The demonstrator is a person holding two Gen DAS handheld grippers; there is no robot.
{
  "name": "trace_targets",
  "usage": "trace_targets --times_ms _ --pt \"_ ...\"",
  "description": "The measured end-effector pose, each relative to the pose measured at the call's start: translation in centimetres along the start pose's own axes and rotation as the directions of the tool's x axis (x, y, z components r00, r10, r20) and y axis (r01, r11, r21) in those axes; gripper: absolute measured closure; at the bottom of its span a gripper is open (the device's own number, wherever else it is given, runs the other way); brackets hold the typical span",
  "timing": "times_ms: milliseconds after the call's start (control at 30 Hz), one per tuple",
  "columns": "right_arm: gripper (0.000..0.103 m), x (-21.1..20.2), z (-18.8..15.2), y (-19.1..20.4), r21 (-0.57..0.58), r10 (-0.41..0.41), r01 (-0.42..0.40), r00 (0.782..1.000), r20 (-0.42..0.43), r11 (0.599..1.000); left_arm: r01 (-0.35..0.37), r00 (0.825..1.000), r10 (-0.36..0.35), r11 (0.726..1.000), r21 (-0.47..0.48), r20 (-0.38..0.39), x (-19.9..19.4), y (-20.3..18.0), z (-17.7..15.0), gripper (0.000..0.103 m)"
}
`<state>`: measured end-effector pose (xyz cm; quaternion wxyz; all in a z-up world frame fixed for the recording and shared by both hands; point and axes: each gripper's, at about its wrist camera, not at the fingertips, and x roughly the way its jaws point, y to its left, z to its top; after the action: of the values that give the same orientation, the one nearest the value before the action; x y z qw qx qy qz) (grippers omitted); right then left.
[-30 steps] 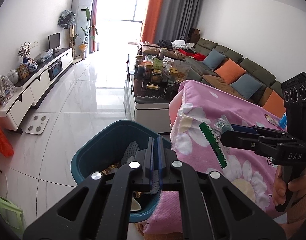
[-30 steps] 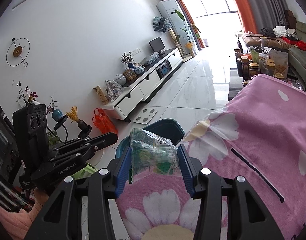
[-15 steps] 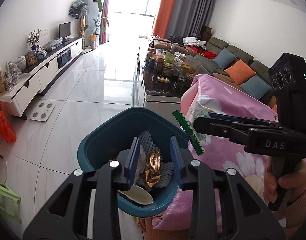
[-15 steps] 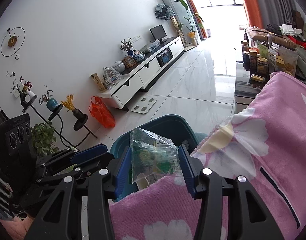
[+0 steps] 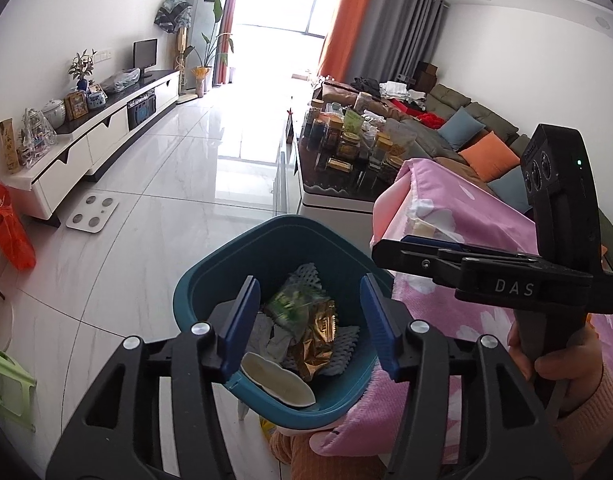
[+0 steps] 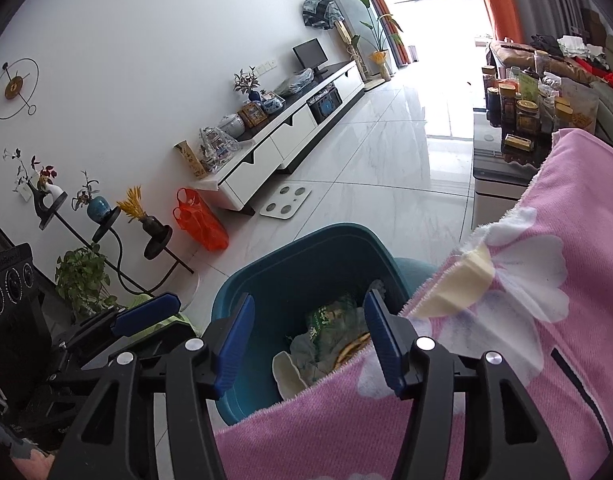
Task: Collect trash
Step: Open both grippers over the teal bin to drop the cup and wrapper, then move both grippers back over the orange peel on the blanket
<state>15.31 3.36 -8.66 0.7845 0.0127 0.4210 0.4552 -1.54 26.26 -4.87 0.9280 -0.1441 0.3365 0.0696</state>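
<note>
Both claws hang over the teal plastic bin (image 5: 210, 292); the left claw (image 5: 310, 320) and right claw (image 6: 308, 340) are opening, empty; the green-printed clear wrapper (image 5: 294, 304) lies inside among other rubbish; remaining litter isn't visible.

White walls, glossy marble floor (image 5: 154, 184), low TV cabinet (image 5: 102, 136), orange curtains (image 5: 338, 24), bright window (image 5: 282, 12)

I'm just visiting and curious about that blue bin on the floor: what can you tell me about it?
The teal bin looks like smooth plastic with a rounded rim and no lid. It stands upright on the pale tiled floor, right beside the pink flowered blanket. Inside lie a gold foil wrapper, a green-printed clear bag, white foam netting and a white shell-like piece by the near rim.
</note>
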Motion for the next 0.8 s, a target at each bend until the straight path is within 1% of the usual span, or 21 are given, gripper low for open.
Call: trace_targets --times_ms 200,367,400,500,600,667,800 --pt "0.048 -2.9 -1.1 -1.2 0.021 0.001 -0.002 0.999 0.034 1.000 0.026 1.000 -0.027 1.000 0.014 0.011 -0.5 -0.8 -0.1 0.043" --pt "0.048 -6.7 -2.9 -2.4 0.023 -0.021 0.020 0.996 0.084 1.000 0.071 0.997 -0.072 0.996 0.052 0.009 -0.5 -3.2 -0.4 0.040" --pt "0.048 -7.6 -3.4 -2.7 0.028 -0.030 0.028 0.995 0.096 0.999 0.082 0.996 -0.083 0.995 0.064 0.009 -0.5 -3.8 -0.5 0.038" --pt "0.048 -10.6 -4.8 -4.1 0.041 -0.066 0.061 0.989 0.136 0.997 0.122 0.992 -0.123 0.987 0.105 0.003 -0.3 -6.1 -0.7 0.036" --pt "0.048 -13.6 -6.4 -5.8 0.069 -0.120 0.110 0.979 0.164 0.991 0.181 0.983 -0.182 0.974 0.134 -0.008 0.2 -8.7 -1.0 0.036" --pt "0.048 -15.8 -7.6 -7.1 0.097 -0.171 0.155 0.968 0.184 0.983 0.231 0.973 -0.229 0.960 0.157 -0.027 0.7 -10.9 -1.2 0.035" --pt "0.048 -20.1 -10.3 -9.8 0.170 -0.270 0.236 0.937 0.222 0.957 0.310 0.951 -0.299 0.919 0.243 -0.081 1.6 -16.2 -2.3 0.035"
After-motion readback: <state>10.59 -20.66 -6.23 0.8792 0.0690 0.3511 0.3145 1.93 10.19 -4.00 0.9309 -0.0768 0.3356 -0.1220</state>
